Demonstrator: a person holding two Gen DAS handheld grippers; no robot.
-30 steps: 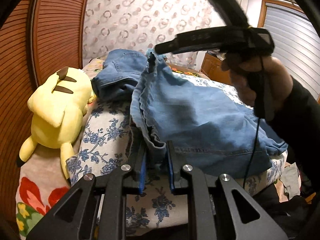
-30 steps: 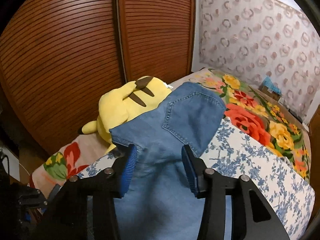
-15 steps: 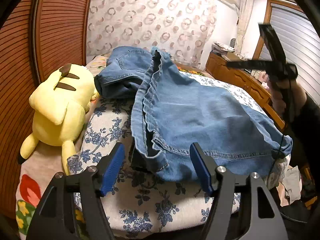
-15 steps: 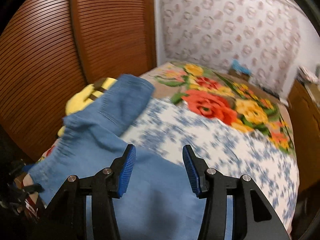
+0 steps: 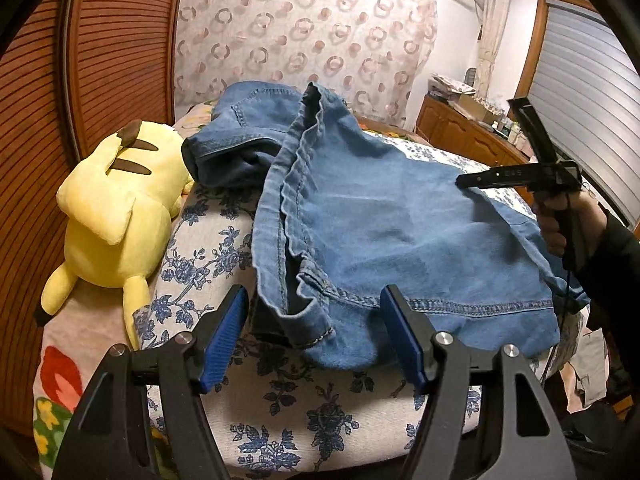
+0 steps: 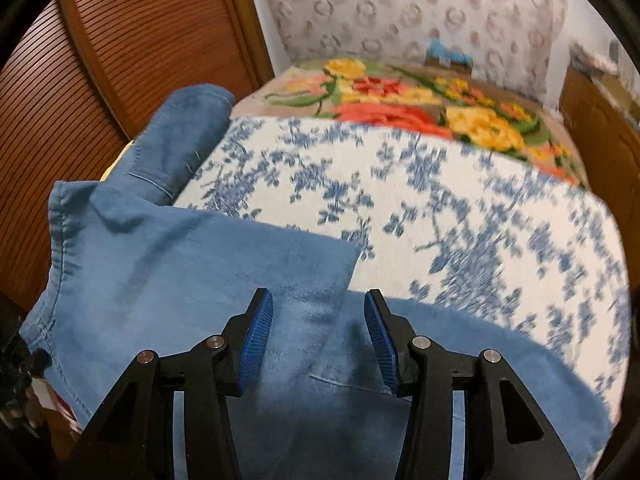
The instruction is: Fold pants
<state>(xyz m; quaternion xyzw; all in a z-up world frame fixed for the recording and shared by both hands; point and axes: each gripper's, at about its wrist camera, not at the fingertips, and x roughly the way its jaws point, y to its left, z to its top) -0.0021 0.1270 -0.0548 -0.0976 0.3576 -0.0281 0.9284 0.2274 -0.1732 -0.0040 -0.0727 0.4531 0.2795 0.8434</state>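
Blue jeans (image 5: 400, 220) lie folded over on the bed, waist end at the back near the plush toy. Their stitched hem edge (image 5: 460, 306) faces me. My left gripper (image 5: 314, 296) stands open at the near hem corner, with bunched denim between its blue pads (image 5: 224, 336) but not pressed. My right gripper (image 6: 316, 300) is open too and hovers just over the flat denim (image 6: 180, 272), nothing pinched. In the left wrist view a hand (image 5: 556, 224) holds that tool over the jeans' right side.
A yellow plush toy (image 5: 116, 208) lies left of the jeans against slatted wooden doors (image 5: 100, 60). The blue-flowered sheet (image 6: 440, 200) covers the bed, with a bright floral blanket (image 6: 400, 100) further back. A wooden dresser (image 5: 472, 136) stands right of the bed.
My left gripper let go of the hem and opened wide. The right gripper swung from the waist end across to the jeans' right side and sank lower over the denim.
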